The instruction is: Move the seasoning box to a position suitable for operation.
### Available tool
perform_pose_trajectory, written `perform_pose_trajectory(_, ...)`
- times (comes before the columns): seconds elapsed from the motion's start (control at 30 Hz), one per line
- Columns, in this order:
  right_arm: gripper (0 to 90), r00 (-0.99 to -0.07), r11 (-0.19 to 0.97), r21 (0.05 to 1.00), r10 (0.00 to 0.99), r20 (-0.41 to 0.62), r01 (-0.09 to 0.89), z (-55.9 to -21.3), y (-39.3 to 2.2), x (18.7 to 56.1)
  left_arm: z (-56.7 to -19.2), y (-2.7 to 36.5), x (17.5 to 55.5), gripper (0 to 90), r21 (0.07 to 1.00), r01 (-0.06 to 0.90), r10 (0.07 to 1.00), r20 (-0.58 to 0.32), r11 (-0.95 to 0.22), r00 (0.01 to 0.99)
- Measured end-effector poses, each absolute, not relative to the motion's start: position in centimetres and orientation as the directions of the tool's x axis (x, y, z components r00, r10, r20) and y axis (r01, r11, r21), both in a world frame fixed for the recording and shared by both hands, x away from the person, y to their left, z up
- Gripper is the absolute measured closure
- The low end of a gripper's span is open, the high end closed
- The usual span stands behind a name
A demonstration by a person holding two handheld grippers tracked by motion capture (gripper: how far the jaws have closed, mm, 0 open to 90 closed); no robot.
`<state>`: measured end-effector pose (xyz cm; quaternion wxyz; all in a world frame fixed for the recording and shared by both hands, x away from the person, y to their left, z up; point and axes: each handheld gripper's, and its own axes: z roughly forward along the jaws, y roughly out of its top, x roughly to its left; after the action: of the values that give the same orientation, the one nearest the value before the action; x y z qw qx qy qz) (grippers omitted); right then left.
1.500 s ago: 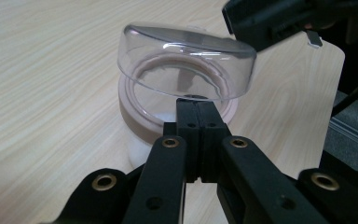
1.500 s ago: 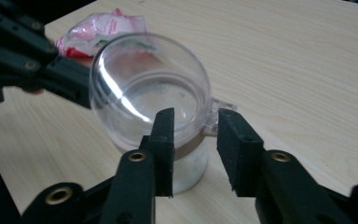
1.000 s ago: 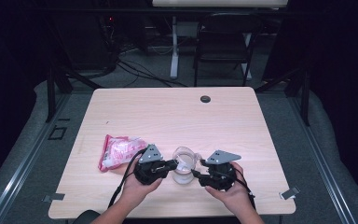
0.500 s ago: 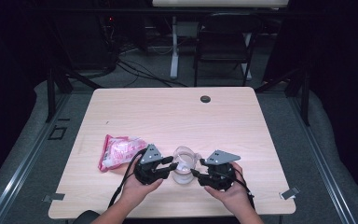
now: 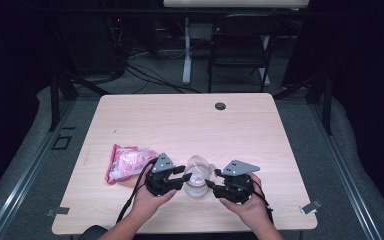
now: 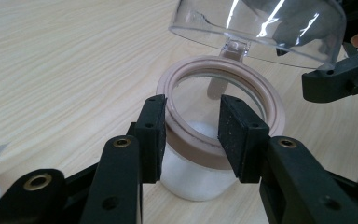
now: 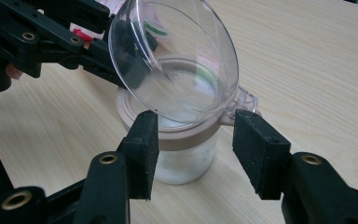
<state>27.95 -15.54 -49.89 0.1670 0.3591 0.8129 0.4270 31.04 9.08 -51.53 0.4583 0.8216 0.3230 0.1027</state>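
While the clear jar [image 5: 197,181] with its tan rim stands on the table [image 5: 190,125] between both hands, its domed clear lid [image 6: 261,23] tilts up, hinged open. The left gripper [image 5: 185,176] has just been opening its jaws, which now straddle the rim without pressing. The right gripper [image 5: 212,179] holds its jaws spread beside the jar. A pink packet [image 5: 127,161] lies nearby.

Pink bag [image 5: 128,163] print too small to read, lid [image 6: 261,25] cropped.
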Motion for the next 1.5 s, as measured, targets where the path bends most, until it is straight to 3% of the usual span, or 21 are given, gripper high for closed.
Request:
perform_pose_trajectory(0.7, 55.4, -0.675, 0.344, 0.831, 0.736, 0.05, 0.437, -49.6, -16.3, 28.1, -51.6, 9.1, 31.0, 62.3, 0.824, 0.431, 0.626, -0.123, -0.369, 0.77)
perform_pose_trajectory(1.0, 67.9, -0.622, 0.283, 0.836, 0.779, 0.087, 0.471, -49.6, -17.5, 28.7, -51.6, 9.1, 31.0, 62.4, 0.823, 0.43, 0.626, -0.121, -0.37, 0.77)
perform_pose_trajectory(1.5, 70.7, -0.609, 0.256, 0.835, 0.785, 0.115, 0.487, -49.8, -17.6, 29.2, -51.8, 9.1, 30.9, 59.5, 0.832, 0.424, 0.624, -0.124, -0.359, 0.772)
